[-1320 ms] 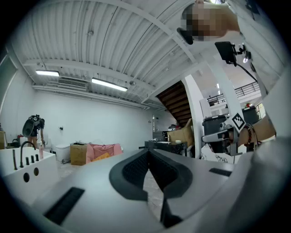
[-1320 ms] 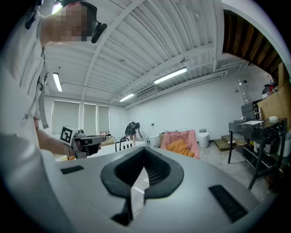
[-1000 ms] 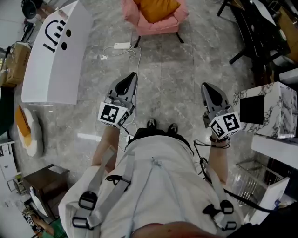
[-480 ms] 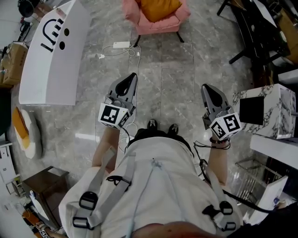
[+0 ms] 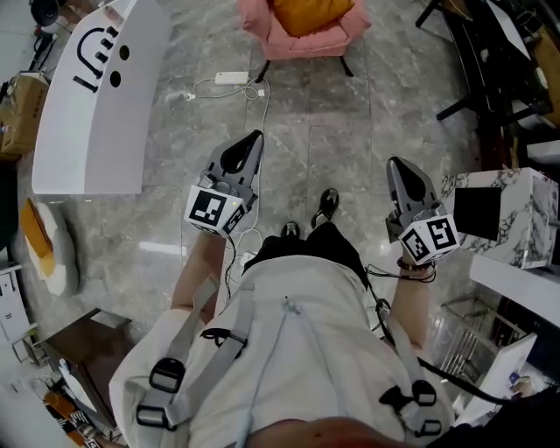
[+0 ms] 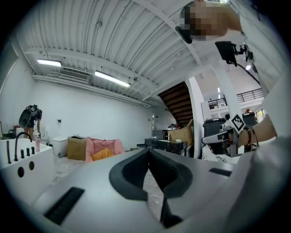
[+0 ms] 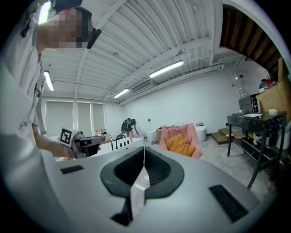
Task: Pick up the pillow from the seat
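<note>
Pillow [image 5: 308, 12] rests on the pink armchair [image 5: 302, 45] seat, against its back; I judge it soft, light, best pinched at a corner. Left hand-held gripper [image 5: 251, 138] and right hand-held gripper [image 5: 398, 164] are both closed and empty.

We are finding no words, numbers or brand names that can be read anywhere in these views. We are seeing only a black emblem [image 5: 98, 58], a curved outline with short bars inside and two round dots beside it, printed on the top of the white counter [image 5: 79, 149], plus a black-and-white square marker [image 5: 210, 210] on the left gripper [image 5: 255, 136] and a second square marker [image 5: 429, 238] on the right gripper [image 5: 396, 162]. Any print on the cardboard box [image 6: 77, 148] is showing too small to read.
</note>
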{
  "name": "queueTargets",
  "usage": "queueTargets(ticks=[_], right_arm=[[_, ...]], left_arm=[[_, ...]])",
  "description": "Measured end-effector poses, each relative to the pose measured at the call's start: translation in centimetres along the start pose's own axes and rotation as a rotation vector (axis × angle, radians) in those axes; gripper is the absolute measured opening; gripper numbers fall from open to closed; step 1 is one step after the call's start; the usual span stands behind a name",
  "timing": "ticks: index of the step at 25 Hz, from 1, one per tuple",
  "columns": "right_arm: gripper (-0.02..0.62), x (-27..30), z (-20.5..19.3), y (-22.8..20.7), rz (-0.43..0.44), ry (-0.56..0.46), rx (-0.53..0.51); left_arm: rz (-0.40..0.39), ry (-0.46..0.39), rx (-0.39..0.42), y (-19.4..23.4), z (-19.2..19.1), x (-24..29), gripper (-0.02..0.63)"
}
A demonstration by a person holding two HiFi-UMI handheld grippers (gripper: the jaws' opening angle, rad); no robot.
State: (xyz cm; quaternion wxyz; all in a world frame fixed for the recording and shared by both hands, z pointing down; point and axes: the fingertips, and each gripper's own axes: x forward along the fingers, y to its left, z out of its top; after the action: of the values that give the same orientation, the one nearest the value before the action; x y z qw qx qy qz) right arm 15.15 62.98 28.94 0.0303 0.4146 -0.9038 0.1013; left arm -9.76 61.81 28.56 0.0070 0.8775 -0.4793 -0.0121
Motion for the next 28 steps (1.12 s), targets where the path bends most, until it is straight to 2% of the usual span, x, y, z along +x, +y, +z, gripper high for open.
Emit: queueTargets(ticks=[5,6,7,8,11,16,22,26,28], right_arm=[[0.023,3.4,-0.5,-3.6,0.01,0.011,0.023],[0.054,4.3,-0.6,-4.4,0.016,0.016,0.029],[0.117,5.2,-0.7,-5.2,0.025,0.024,0.037],[0.131,6.1,-0.7,-5.9,0.033,0.033,0.044],[0.137,8.6,-0.5,-8.7,0.051,0.05,0.057],[0.15,13.1,-0.1,-13.2,0.09,0.083,0.07],[0.177,17.0,1.5,-18.2,0.145,0.098,0.065],[0.202,18.8,1.6,-21.0,0.183,0.116,0.064],[0.221,19.4,1.3,-22.0,0.193,0.133,0.078]], left_arm=[[0.001,0.038,-0.019,1.7,-1.6,3.2,0.009],[0.007,0.051,-0.022,2.1,-1.9,4.0,0.009],[0.011,0.061,-0.029,2.6,-2.1,4.8,0.009],[0.011,0.069,-0.04,3.1,-2.4,5.7,0.009],[0.004,0.091,-0.062,4.1,-3.2,8.9,0.072],[0.017,0.108,-0.085,6.3,-3.5,14.6,0.114],[0.031,0.129,-0.136,7.7,-3.9,20.2,0.154],[0.079,0.112,-0.128,8.8,-3.7,22.8,0.156],[0.077,0.122,-0.133,9.1,-3.8,23.9,0.169]])
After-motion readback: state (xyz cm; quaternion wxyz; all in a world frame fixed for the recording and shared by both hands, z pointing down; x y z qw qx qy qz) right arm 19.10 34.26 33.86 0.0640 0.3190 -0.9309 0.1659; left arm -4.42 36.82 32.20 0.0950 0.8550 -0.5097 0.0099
